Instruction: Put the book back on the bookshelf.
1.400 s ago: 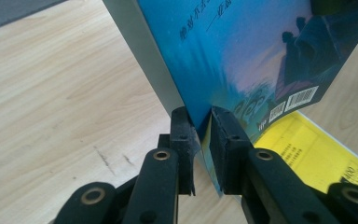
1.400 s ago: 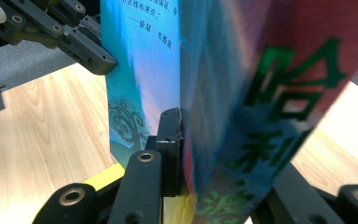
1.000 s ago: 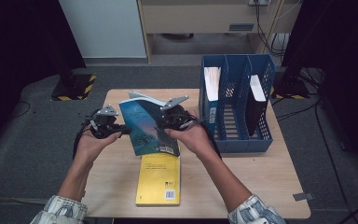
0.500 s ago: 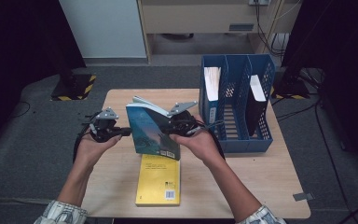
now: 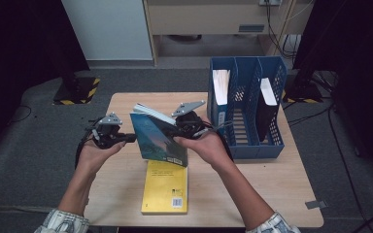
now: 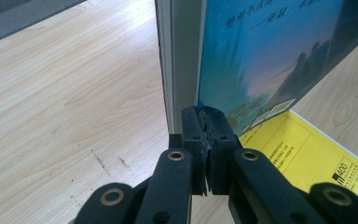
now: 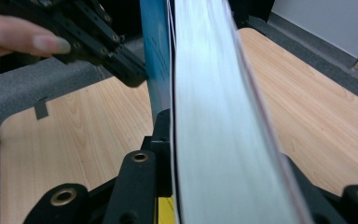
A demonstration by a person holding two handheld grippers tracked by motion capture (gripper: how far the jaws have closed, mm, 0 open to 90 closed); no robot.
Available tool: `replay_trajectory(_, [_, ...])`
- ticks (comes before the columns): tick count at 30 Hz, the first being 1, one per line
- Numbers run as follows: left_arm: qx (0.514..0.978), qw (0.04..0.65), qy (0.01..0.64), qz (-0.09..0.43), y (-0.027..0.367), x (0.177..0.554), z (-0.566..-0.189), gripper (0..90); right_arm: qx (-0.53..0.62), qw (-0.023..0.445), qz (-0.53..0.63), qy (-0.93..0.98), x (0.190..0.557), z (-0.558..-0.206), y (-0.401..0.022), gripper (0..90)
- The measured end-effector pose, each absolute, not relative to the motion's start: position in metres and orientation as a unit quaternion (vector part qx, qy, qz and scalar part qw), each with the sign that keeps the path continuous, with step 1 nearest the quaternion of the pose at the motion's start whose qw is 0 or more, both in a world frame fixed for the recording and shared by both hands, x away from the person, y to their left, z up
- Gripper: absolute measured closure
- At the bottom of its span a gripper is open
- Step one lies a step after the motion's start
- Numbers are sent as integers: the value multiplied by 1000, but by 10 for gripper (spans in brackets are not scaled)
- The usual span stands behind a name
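Tilted further upright since the earlier frame, the blue-covered paperback book [image 5: 158, 138] hangs at frame centre above the yellow book [image 5: 166, 187], left gripper [image 5: 126, 139] pinching only its cover, right gripper [image 5: 178, 132] clamping its pages—so the cover may tear or slip.

I see a blue-covered book [image 5: 158, 138] above a yellow book [image 5: 166, 187], and a blue rack [image 5: 246, 145] on the pale wood-grain table [image 5: 281, 189].
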State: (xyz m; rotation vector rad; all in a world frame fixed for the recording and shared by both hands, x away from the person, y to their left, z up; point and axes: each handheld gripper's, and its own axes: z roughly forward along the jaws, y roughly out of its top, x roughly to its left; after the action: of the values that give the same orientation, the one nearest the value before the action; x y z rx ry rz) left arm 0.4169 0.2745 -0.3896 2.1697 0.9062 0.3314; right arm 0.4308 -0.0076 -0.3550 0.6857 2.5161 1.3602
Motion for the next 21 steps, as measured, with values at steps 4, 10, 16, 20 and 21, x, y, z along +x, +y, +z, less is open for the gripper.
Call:
replay_trajectory(4, [847, 373, 353, 133, 274, 415, -390, 879, 227, 95, 456, 856, 432, -348, -4, 700])
replay_trajectory(10, [845, 375, 355, 140, 275, 414, -391, 873, 226, 92, 456, 856, 432, -348, -3, 724])
replay_trajectory(16, [827, 370, 388, 173, 282, 405, -409, 578, 225, 92, 455, 857, 434, -347, -4, 733])
replay_trajectory(20, [815, 368, 414, 172, 291, 391, -440, 385, 228, 88, 458, 855, 435, -348, -5, 733])
replay_trajectory(21, [813, 364, 419, 173, 292, 388, -448, 331, 230, 87, 459, 854, 436, -348, -5, 733])
